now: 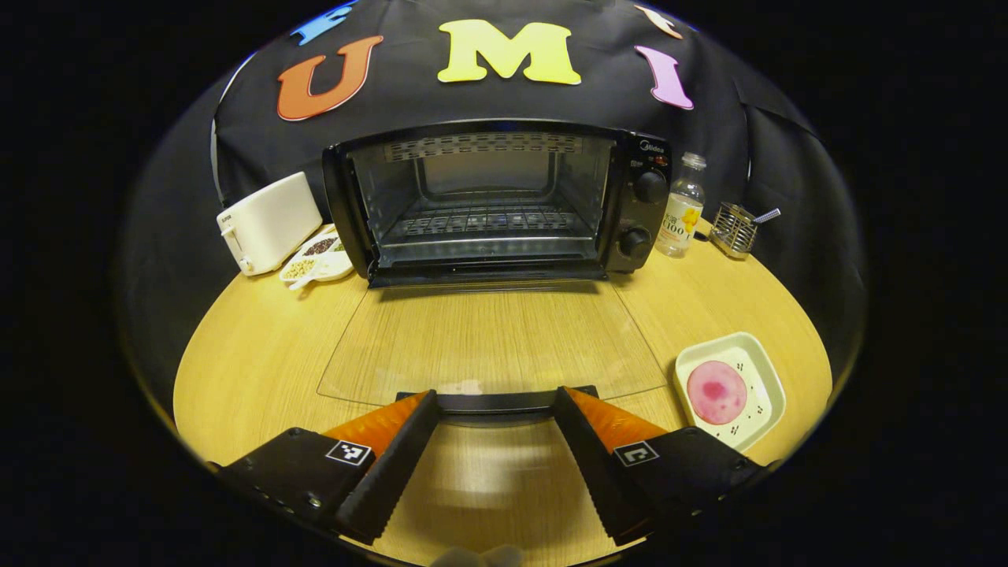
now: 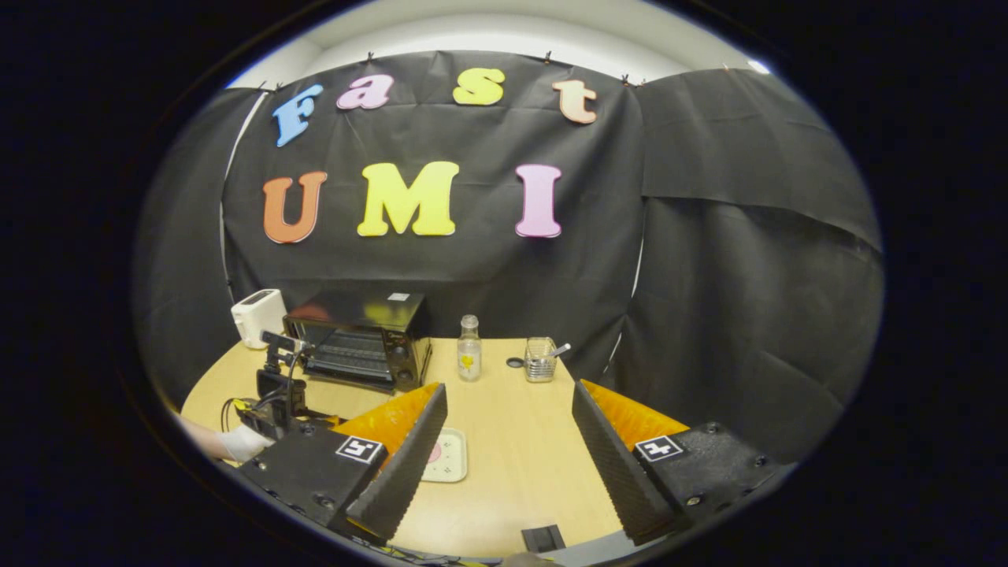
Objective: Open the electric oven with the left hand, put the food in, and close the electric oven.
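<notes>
The black electric oven [image 1: 504, 197] stands at the back of the wooden table [image 1: 260, 354] with its cavity and wire rack exposed. Its glass door [image 1: 488, 339] lies folded down flat toward me. My left gripper [image 1: 496, 398] is open, and the door's black handle [image 1: 496, 403] runs between its fingertips. A pink round slice of food [image 1: 717, 391] rests on a white square plate [image 1: 768, 378] at the right. My right gripper [image 2: 509, 390] hangs open above the table with nothing in it. The plate [image 2: 450, 457] is partly hidden behind its left finger. The oven [image 2: 358, 339] is farther off, with the left gripper [image 2: 272, 394] and a gloved hand [image 2: 240, 442] in front of it.
A white toaster [image 1: 268, 222] and a divided dish of grains [image 1: 319, 256] stand left of the oven. On its right are a small bottle [image 1: 681, 206] and a wire holder [image 1: 734, 228] with a utensil in it. The booth's black cloth walls close in behind and at the right.
</notes>
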A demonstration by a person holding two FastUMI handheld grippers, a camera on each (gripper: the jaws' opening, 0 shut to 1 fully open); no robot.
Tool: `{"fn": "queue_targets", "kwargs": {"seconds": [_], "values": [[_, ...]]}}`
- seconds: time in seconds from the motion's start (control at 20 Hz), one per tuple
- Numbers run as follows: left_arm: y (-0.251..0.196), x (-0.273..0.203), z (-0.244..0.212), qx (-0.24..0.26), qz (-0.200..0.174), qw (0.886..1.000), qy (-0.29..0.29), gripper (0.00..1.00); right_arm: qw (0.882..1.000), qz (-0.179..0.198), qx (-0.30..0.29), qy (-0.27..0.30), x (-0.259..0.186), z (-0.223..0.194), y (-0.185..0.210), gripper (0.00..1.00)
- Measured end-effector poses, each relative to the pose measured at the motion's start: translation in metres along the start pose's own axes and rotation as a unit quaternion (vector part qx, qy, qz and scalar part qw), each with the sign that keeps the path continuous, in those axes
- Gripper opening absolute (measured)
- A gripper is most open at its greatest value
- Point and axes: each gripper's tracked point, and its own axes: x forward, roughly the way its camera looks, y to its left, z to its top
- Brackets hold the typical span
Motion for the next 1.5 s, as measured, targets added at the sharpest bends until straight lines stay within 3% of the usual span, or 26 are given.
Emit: {"fn": "queue_targets", "kwargs": {"seconds": [0.1, 0.15, 0.2, 0.3, 0.55, 0.95, 1.05, 1.1, 1.15, 1.2, 1.5], "values": [[0.0, -0.002, 0.003, -0.005, 0.001, 1.0, -0.007, 0.96, 1.0, 0.003, 0.004, 0.006, 0.002, -0.004, -0.001, 0.98], [0.0, -0.003, 0.004, -0.005, 0.001, 1.0, -0.012, 0.84, 1.0, 0.004, 0.005, 0.006, 0.003, -0.004, -0.001, 1.0], [0.001, -0.004, 0.006, -0.004, 0.002, 1.0, -0.016, 0.96, 1.0, 0.005, 0.006, 0.007, 0.005, -0.006, -0.002, 1.0], [0.005, -0.01, 0.012, -0.001, 0.008, 1.0, -0.027, 0.98, 1.0, 0.008, 0.007, 0.008, 0.01, -0.01, -0.003, 0.98], [0.013, -0.053, 0.035, 0.004, 0.014, 0.997, -0.076, 0.98, 0.998, 0.037, 0.007, 0.047, 0.038, -0.038, 0.004, 0.98], [0.021, -0.166, 0.103, 0.005, 0.03, 0.983, -0.183, 0.98, 0.987, 0.092, 0.014, 0.128, 0.118, -0.107, 0.02, 0.96], [0.023, -0.193, 0.121, -0.005, 0.044, 0.979, -0.201, 0.98, 0.98, 0.115, 0.022, 0.163, 0.139, -0.133, 0.029, 0.92], [0.024, -0.207, 0.131, -0.008, 0.052, 0.976, -0.211, 0.97, 0.974, 0.127, 0.027, 0.184, 0.149, -0.147, 0.035, 0.84], [0.025, -0.219, 0.139, -0.011, 0.061, 0.973, -0.22, 0.97, 0.968, 0.14, 0.034, 0.205, 0.157, -0.158, 0.041, 0.86], [0.025, -0.23, 0.146, -0.015, 0.071, 0.972, -0.226, 0.97, 0.961, 0.153, 0.044, 0.227, 0.165, -0.174, 0.047, 0.75], [0.023, -0.282, 0.162, -0.044, 0.129, 0.96, -0.244, 1.0, 0.917, 0.194, 0.078, 0.34, 0.197, -0.232, 0.069, 0.53]]}}
